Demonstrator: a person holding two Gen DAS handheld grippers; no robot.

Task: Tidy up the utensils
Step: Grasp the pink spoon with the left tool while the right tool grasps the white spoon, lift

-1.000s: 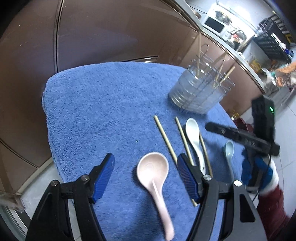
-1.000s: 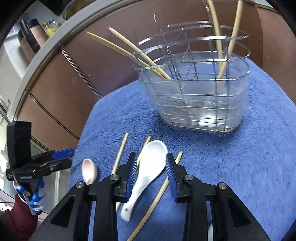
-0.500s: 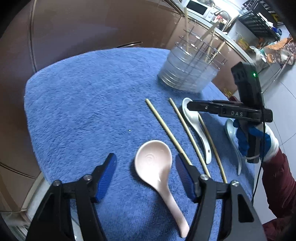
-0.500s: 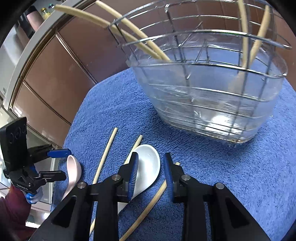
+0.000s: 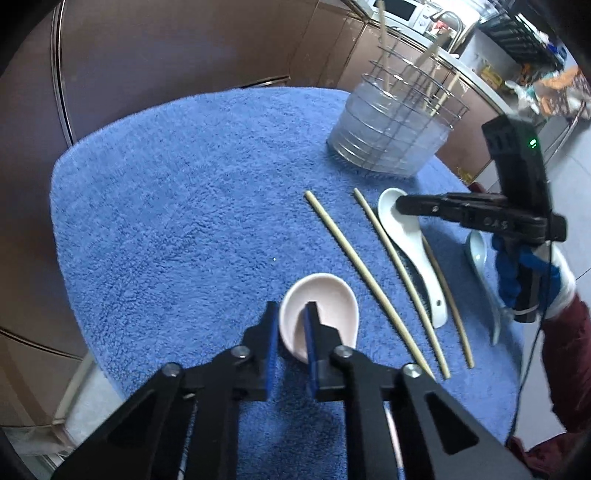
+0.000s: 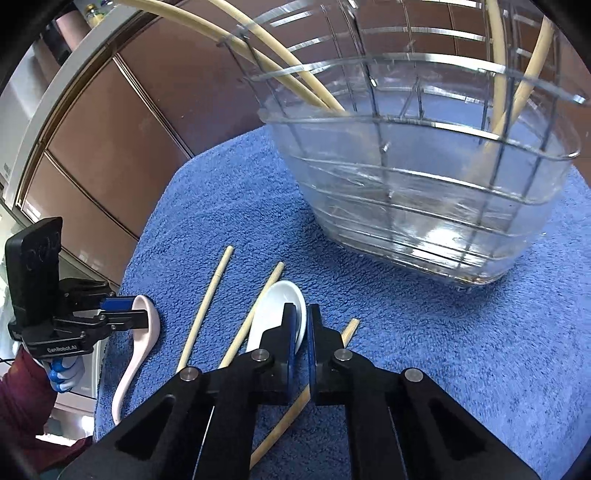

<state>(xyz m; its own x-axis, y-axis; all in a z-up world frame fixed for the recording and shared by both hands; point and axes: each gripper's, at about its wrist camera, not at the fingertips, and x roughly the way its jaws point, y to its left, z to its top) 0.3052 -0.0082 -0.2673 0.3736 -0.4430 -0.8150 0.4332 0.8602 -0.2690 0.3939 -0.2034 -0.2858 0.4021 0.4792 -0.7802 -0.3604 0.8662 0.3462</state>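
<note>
Two spoon bowls pinched: pink spoon by left fingers, white spoon by right fingers.

Each wrist view looks steeply down along its fingers, close over the blue towel. Both share the utensil basket, nearer in the right view.

I am in a home kitchen. Brown cabinet fronts fill my ten to twelve o'clock, and a white microwave sits on the countertop at one o'clock. A wire utensil drainer holding chopsticks stands on a blue towel.
</note>
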